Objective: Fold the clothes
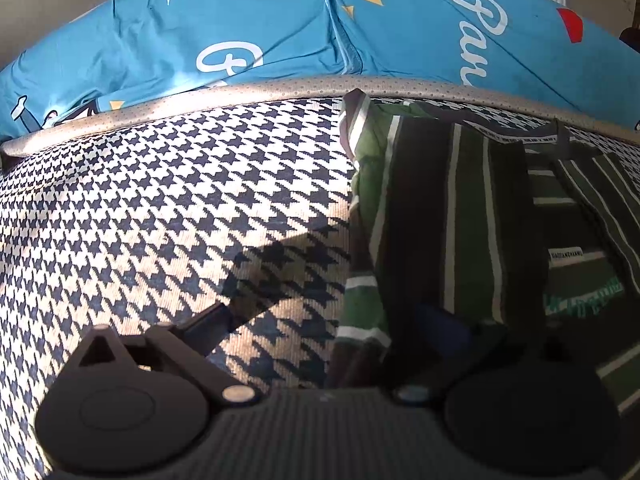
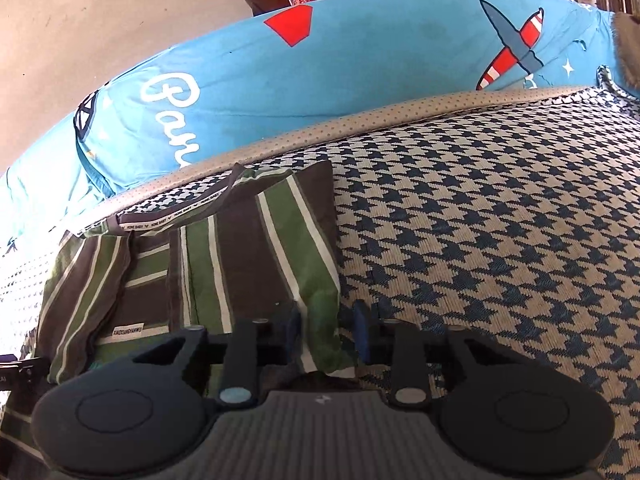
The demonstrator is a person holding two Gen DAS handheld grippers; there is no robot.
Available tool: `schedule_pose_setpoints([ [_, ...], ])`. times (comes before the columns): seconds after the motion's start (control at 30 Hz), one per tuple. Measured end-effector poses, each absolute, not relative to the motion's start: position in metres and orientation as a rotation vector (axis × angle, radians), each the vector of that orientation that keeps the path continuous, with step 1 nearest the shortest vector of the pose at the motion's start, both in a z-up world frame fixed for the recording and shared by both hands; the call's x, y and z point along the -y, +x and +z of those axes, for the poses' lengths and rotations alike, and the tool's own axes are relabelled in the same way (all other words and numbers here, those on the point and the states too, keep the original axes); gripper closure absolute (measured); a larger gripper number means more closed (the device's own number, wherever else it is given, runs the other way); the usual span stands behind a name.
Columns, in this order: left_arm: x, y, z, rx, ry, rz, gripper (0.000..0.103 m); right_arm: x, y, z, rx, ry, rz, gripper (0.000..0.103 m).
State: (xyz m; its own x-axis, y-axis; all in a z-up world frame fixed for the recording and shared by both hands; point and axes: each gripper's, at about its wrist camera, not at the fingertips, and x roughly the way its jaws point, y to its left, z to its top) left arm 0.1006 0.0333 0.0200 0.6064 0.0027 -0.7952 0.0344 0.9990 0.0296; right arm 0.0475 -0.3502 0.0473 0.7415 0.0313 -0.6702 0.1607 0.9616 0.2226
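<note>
Now, right hand-held gripper (image 2: 327,330) spread around striped garment (image 2: 256,248) edge, left hand-held gripper (image 1: 324,320) spread, garment under its right finger.

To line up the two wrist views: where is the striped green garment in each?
Left wrist: the garment fills the right half, from the grey piping down to the gripper.
Right wrist: the garment lies left of centre, its near corner between the right gripper fingers.
Shared landmark: the white "Par" script on the blue bedding, behind the garment.
</note>
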Motion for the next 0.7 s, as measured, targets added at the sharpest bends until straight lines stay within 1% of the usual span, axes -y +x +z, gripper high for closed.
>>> schedule_pose_setpoints([
  [0.17,-0.034,0.101,0.020,-0.920,0.043,-0.022,0.000,0.344,0.048,0.049,-0.737,0.266,-0.069,0.092],
  [0.27,-0.034,0.101,0.020,-0.921,0.042,-0.023,0.000,0.343,0.047,0.054,-0.723,0.285,-0.046,0.093],
  [0.37,-0.035,0.101,0.020,-0.923,0.039,-0.022,0.000,0.341,0.045,0.061,-0.688,0.311,-0.008,0.093],
  [0.47,-0.034,0.101,0.020,-0.923,0.039,-0.021,0.000,0.342,0.047,0.057,-0.697,0.316,-0.027,0.093],
  [0.6,-0.034,0.101,0.021,-0.926,0.036,-0.021,0.000,0.344,0.049,0.050,-0.713,0.322,-0.058,0.089],
  [0.7,-0.034,0.102,0.021,-0.928,0.035,-0.021,0.000,0.345,0.051,0.045,-0.725,0.326,-0.080,0.088],
])
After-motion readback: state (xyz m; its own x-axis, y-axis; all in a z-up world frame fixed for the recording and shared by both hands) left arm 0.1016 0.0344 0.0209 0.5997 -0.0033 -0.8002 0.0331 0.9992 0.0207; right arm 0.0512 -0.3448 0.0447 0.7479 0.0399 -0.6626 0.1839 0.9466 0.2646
